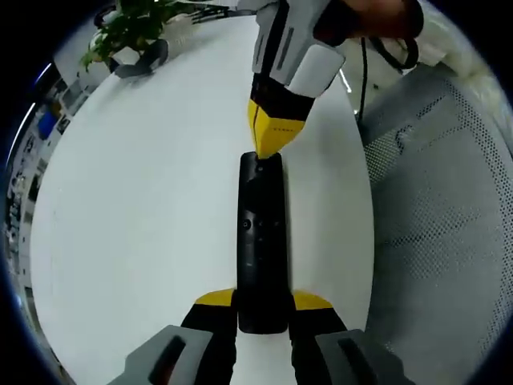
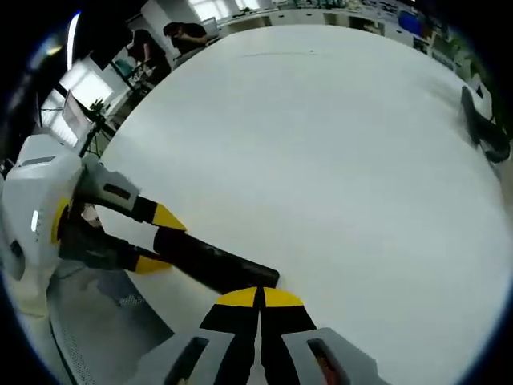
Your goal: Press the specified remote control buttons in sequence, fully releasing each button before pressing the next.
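mid-press | left gripper point(image 1: 262, 309) clamping remote point(image 1: 261, 241) low-center on bench point(image 1: 144, 208) | right gripper point(image 1: 268, 147) pinched closed — tip on top button | next — probably lift fully clear

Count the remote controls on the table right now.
1. A long black plastic remote control lies on the round white table, its near end clamped by the left hand-held gripper; the shut right hand-held gripper touches its far end.

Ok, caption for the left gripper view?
Left claw clamps the near end of a black remote control on a white table while the closed right claw touches its far end.
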Available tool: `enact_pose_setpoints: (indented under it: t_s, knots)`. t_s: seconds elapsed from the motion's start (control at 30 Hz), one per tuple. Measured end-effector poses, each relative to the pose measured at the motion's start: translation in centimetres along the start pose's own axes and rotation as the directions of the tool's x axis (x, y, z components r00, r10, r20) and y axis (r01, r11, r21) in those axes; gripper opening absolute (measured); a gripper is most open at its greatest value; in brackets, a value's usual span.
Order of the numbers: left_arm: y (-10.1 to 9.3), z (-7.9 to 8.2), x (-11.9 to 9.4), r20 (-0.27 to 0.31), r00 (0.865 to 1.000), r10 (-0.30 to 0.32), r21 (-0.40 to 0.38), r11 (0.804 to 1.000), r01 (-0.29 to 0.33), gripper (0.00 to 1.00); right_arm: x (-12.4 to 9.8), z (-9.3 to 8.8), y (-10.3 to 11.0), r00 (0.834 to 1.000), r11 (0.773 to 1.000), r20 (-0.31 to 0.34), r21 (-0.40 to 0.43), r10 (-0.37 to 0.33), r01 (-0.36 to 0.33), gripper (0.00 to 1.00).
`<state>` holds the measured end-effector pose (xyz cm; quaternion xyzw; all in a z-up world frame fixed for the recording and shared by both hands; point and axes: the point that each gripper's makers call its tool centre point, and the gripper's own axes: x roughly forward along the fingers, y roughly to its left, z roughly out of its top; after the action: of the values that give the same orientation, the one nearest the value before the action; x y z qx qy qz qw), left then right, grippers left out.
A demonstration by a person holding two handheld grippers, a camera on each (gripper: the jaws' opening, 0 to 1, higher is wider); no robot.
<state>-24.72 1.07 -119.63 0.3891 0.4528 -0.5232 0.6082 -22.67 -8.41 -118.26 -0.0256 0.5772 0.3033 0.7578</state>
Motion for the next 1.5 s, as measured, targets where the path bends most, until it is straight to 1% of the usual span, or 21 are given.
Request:
enact_pose_setpoints:
  t_s: [0.13,0.27,0.47,0.53,0.57,0.67,0.8,0.9,0.93,1.0,1.1,1.13,1.23,1.3,1.37,1.5]
  knots:
    - [0.0,0.0,0.0,0.009,1.0,0.0,-0.002,1.0,0.0,0.22,0.1,-0.2,0.2,1.0,1.0,-0.015,-0.013,-0.006,0.006,0.0]
    - [0.0,0.0,0.0,0.014,1.0,-0.004,0.001,1.0,0.004,0.22,0.3,0.0,-0.2,0.999,0.998,-0.034,0.059,0.008,-0.006,0.0]
    - [0.0,0.0,0.0,0.008,1.0,-0.003,-0.004,1.0,0.003,0.22,0.6,0.2,-0.3,0.998,0.996,-0.058,0.089,0.015,-0.01,0.0]
    - [0.0,0.0,0.0,0.014,1.0,-0.004,0.009,1.0,0.004,0.22,0.7,0.3,-0.3,0.998,0.996,-0.062,0.089,0.005,0.001,0.0]
    - [0.0,0.0,0.0,0.021,1.0,-0.006,0.006,1.0,0.006,0.22,0.6,0.2,-0.2,0.998,0.997,-0.064,0.073,-0.006,0.011,0.0]
    - [0.1,0.0,0.0,0.033,0.999,-0.008,0.0,1.0,0.008,0.22,0.7,0.3,-0.2,0.998,0.998,-0.065,0.063,-0.027,0.031,0.0]
    - [0.1,0.1,0.0,0.026,1.0,-0.012,0.005,1.0,0.012,0.22,0.7,0.4,-0.4,0.997,0.996,-0.074,0.09,-0.021,0.028,0.0]
    - [0.1,0.1,0.0,0.018,1.0,-0.014,0.0,1.0,0.014,0.23,0.6,0.3,-0.5,0.998,0.992,-0.054,0.126,-0.008,0.014,0.0]
    - [0.1,0.1,0.0,0.018,1.0,-0.014,-0.001,1.0,0.014,0.23,0.6,0.4,-0.5,0.999,0.988,-0.041,0.153,-0.002,0.009,0.0]
    - [0.1,0.0,-0.1,0.031,0.999,-0.011,-0.012,1.0,0.012,0.23,0.6,0.3,-0.5,1.0,0.981,-0.019,0.194,-0.003,0.007,0.0]
    - [0.1,-0.1,-0.1,0.063,0.998,-0.007,-0.009,1.0,0.007,0.23,0.5,0.3,-0.5,1.0,0.979,0.003,0.204,-0.007,0.007,0.0]
    - [0.1,-0.1,-0.1,0.069,0.998,-0.007,-0.01,1.0,0.008,0.23,0.5,0.3,-0.5,1.0,0.974,0.015,0.227,-0.005,0.002,0.0]
    - [0.1,0.0,-0.1,0.081,0.997,-0.009,-0.016,1.0,0.01,0.23,0.4,0.3,-0.5,1.0,0.966,0.021,0.259,0.011,-0.016,0.0]
    - [0.1,0.1,-0.1,0.078,0.997,-0.009,-0.008,1.0,0.01,0.23,0.4,0.4,-0.5,1.0,0.96,0.018,0.28,0.015,-0.02,0.0]
    - [0.1,0.1,-0.1,0.07,0.998,-0.009,-0.008,1.0,0.01,0.23,0.3,0.4,-0.4,1.0,0.96,0.019,0.278,0.015,-0.02,0.0]
    - [0.2,0.1,-0.1,0.052,0.999,-0.01,-0.004,1.0,0.01,0.23,0.4,0.5,0.6,0.998,0.958,0.023,0.277,0.064,-0.068,0.0]
